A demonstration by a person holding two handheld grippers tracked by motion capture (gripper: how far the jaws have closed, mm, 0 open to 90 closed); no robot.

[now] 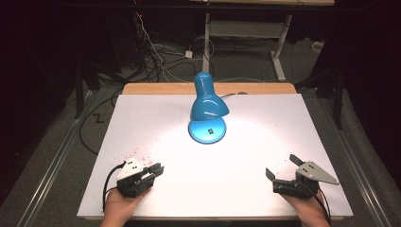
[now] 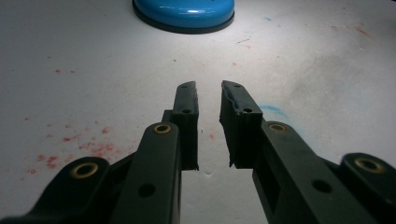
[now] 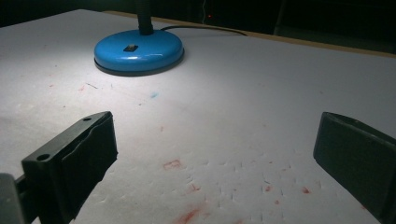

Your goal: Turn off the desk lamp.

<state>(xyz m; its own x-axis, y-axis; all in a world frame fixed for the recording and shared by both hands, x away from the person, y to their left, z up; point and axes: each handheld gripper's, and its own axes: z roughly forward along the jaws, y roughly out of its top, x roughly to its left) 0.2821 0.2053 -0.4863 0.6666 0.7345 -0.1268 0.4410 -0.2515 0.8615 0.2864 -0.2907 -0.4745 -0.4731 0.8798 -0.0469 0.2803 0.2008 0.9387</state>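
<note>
Two grippers rest near you on the white board [image 1: 142, 123]. Your left gripper [image 1: 154, 170] has its jaws almost closed, with a thin gap and nothing inside. Your right gripper [image 1: 283, 171] has its jaws spread wide, empty too. The blue desk lamp [image 1: 207, 106] stands far ahead, in the middle, about as far from each. Its round base [image 3: 138, 50] has a small switch on top.

The high view looks forward and down over the whole white tabletop [image 1: 156, 123] from the person's side. Each gripper view sits low, close to the surface, facing the far edge; all three share the blue lamp base [image 1: 207, 130].
</note>
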